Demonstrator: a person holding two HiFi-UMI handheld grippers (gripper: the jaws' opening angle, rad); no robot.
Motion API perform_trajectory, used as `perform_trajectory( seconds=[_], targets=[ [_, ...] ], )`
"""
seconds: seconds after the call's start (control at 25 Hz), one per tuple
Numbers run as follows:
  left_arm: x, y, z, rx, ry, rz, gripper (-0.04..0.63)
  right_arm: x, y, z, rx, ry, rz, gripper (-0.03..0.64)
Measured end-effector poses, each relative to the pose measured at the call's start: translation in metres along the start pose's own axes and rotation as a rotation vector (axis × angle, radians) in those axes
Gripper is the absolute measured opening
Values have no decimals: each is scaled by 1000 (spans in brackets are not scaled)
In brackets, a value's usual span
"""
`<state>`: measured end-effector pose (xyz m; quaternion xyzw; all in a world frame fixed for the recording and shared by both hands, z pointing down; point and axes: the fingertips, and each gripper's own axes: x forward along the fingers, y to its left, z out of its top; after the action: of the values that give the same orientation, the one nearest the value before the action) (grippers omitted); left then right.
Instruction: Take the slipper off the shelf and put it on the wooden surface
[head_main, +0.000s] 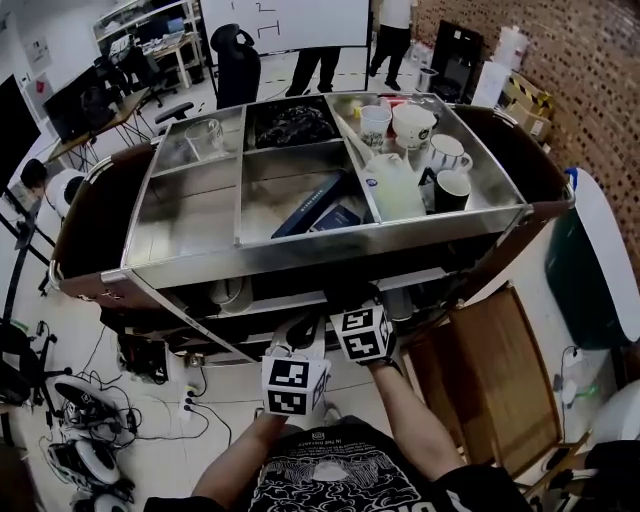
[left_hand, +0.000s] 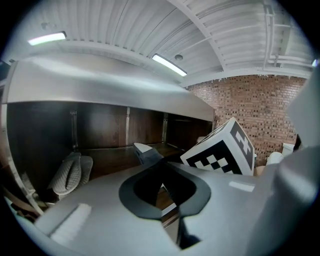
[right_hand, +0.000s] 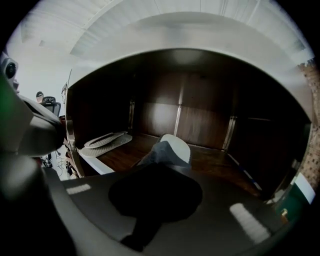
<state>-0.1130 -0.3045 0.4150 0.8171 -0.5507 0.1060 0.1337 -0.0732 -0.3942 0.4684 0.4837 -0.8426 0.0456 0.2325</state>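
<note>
A pair of grey slippers (left_hand: 70, 172) lies on the cart's dark wooden lower shelf (right_hand: 210, 160), at its left end; in the right gripper view the slippers (right_hand: 102, 142) show pale soles stacked together. My left gripper (left_hand: 145, 152) points into the shelf opening, jaws together and empty, well right of the slippers. My right gripper (right_hand: 169, 149) reaches into the shelf's middle, jaws together with nothing between them. In the head view both grippers, left (head_main: 296, 338) and right (head_main: 356, 308), sit at the shelf's front edge. A wooden surface (head_main: 495, 385) stands low at the right of the cart.
The cart's steel top tray (head_main: 190, 215) holds mugs (head_main: 445, 155), a jug (head_main: 395, 185) and boxes. Cables and shoes (head_main: 85, 430) litter the floor at left. A brick wall (head_main: 590, 90) is at right. People stand beyond the cart.
</note>
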Motion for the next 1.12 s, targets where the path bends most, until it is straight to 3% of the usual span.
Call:
perform_trajectory(
  seconds=[0.4, 0.8, 1.12],
  targets=[
    [-40, 2, -20, 50, 20, -68, 6, -43, 25, -17, 47, 12, -103, 12],
    [-78, -36, -41, 65, 27, -208, 6, -117, 51, -49, 93, 42, -220, 11],
    [-111, -80, -62, 28, 25, -329, 6, -192, 53, -92, 143, 81, -355, 12]
  ],
)
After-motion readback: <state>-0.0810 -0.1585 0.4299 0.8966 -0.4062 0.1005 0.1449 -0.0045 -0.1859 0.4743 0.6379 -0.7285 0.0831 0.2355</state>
